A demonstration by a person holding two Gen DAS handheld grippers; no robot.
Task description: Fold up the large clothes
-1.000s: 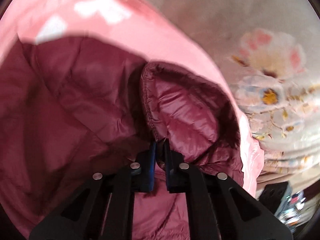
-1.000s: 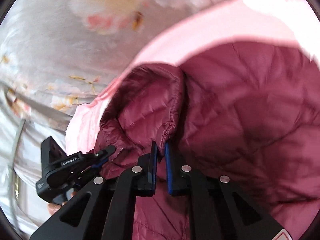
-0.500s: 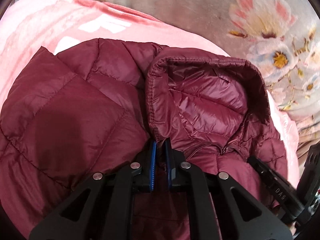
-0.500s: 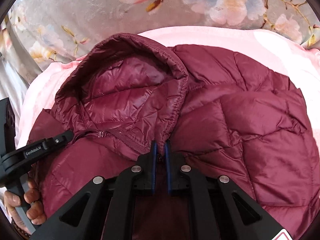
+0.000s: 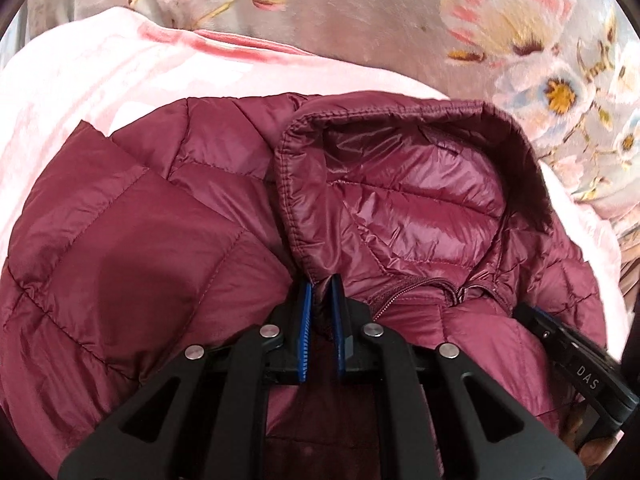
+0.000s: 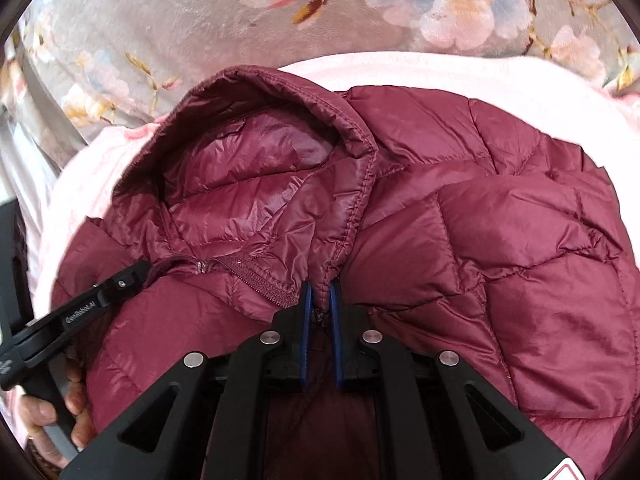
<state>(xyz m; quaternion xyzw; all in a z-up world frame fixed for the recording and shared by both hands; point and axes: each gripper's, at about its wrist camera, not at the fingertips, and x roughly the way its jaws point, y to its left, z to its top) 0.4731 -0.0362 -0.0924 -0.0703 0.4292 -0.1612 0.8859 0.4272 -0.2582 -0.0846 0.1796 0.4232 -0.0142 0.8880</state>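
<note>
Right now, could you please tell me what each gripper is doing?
Left gripper: closed on the jacket at the hood edge.
Right gripper: closed on the jacket, same.

jacket (image 5: 140,264): lower body cut off by frame | hem behind tongs mount

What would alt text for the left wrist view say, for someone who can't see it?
The left gripper is shut on the hood edge of a maroon puffer jacket lying on a pink blanket. The hood gapes open, showing shiny lining; the right gripper touches the collar at right.
</note>
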